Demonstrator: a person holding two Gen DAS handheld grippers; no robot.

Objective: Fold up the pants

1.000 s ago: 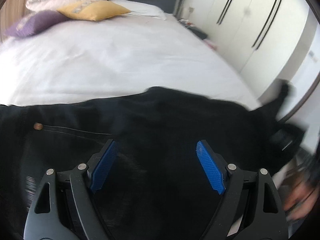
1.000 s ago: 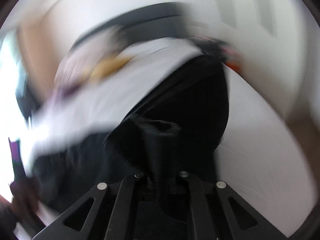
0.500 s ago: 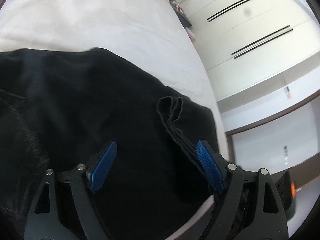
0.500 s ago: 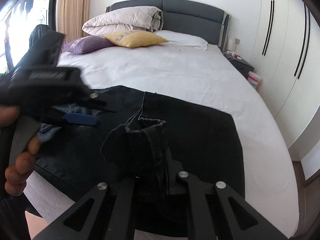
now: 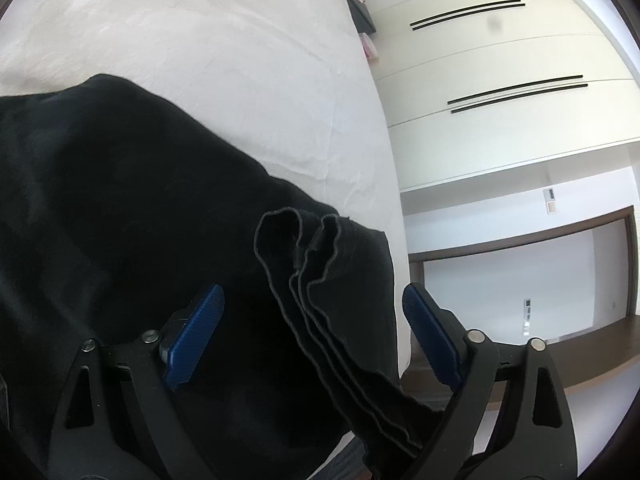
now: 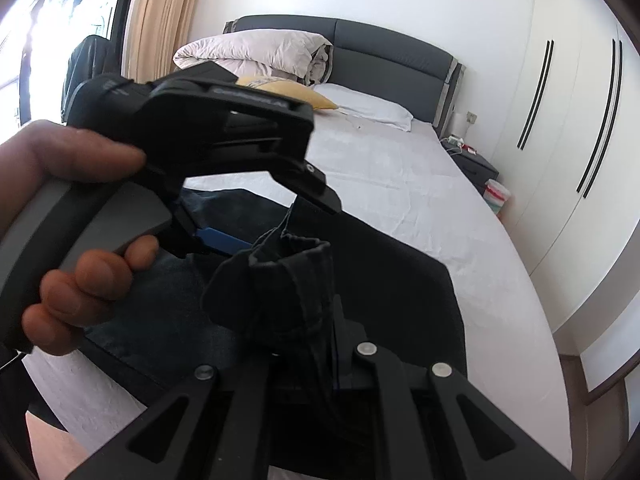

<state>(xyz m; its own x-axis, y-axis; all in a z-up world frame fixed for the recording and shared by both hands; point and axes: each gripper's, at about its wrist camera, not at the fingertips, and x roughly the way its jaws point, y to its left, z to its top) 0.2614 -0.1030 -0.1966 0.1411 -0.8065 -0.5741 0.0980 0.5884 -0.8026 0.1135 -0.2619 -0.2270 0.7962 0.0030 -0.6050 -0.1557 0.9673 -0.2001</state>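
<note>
Black pants (image 5: 120, 208) lie spread across the white bed (image 5: 224, 60). My left gripper (image 5: 314, 320) is open, its blue pads (image 5: 196, 326) astride the raised bunch of leg hems (image 5: 316, 256). My right gripper (image 6: 316, 344) is shut on those bunched hems (image 6: 288, 276) and holds them up above the flat pants (image 6: 400, 276). The left gripper's body (image 6: 192, 132) and the hand holding it fill the left of the right wrist view, with one blue pad (image 6: 218, 238) close beside the hems.
The bed's right edge (image 5: 396, 216) runs beside white wardrobe doors (image 5: 500, 80). Pillows and a rolled duvet (image 6: 256, 54) lie by the grey headboard (image 6: 384, 52). A nightstand (image 6: 474, 164) stands at the far right of the bed.
My left gripper swung right and came in around the raised hems, still open. My right gripper stayed shut on the hems and held them up.
</note>
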